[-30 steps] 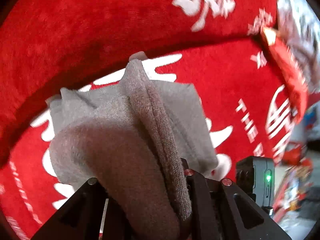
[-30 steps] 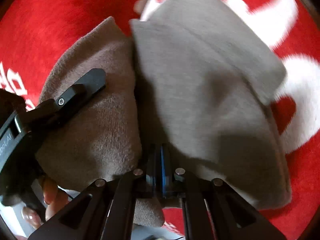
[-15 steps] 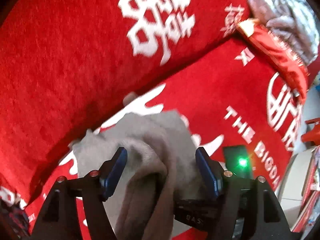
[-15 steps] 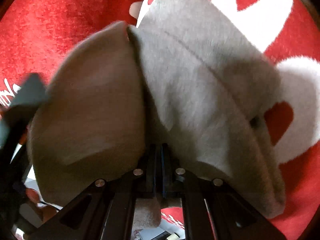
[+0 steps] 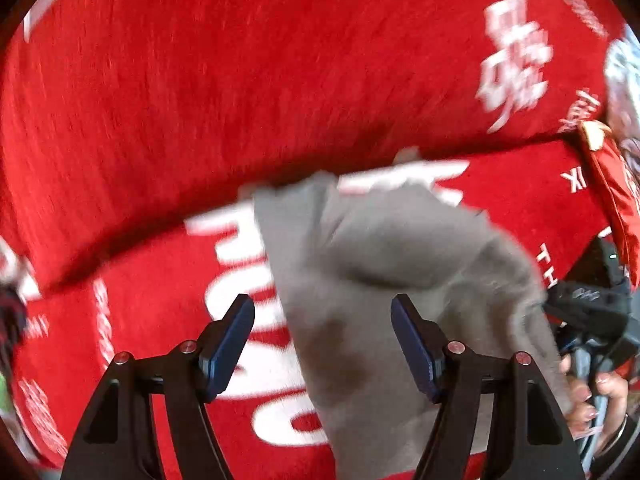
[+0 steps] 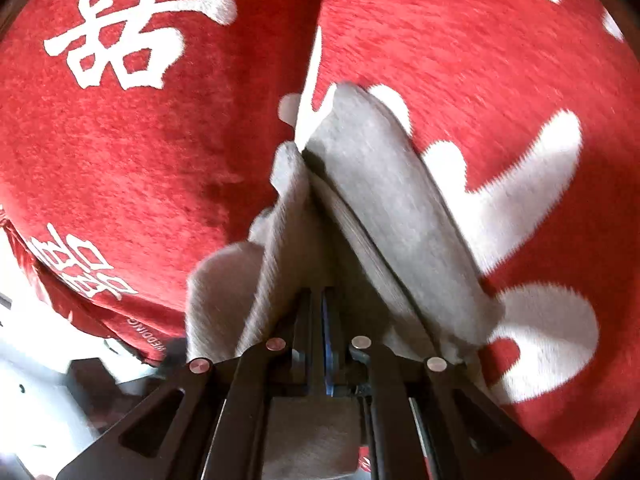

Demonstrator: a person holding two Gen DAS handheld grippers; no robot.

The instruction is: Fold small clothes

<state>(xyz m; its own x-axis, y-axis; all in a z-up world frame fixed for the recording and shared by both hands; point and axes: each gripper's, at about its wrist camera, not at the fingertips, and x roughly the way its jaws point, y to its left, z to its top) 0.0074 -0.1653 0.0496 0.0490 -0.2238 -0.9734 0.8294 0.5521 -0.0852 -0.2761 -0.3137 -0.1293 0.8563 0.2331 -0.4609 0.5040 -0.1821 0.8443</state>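
Left gripper (image 5: 322, 340): we are holding it wide open, gripping nothing.
Right gripper (image 6: 318, 312): we are pinching the grey garment (image 6: 372, 200) (bunched, lifted) over the red blanket (image 6: 140, 152).

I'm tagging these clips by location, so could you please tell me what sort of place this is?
Probably a home, perhaps a bed or sofa. A plush red blanket with white wedding-style characters covers the soft, folded surface, a small grey garment lies on it, and household clutter shows blurred at the edges.

A small grey-brown knit garment (image 5: 392, 280), soft and fuzzy, lies bunched and partly folded, layered edges showing (image 6: 372, 200), on red plush fabric.
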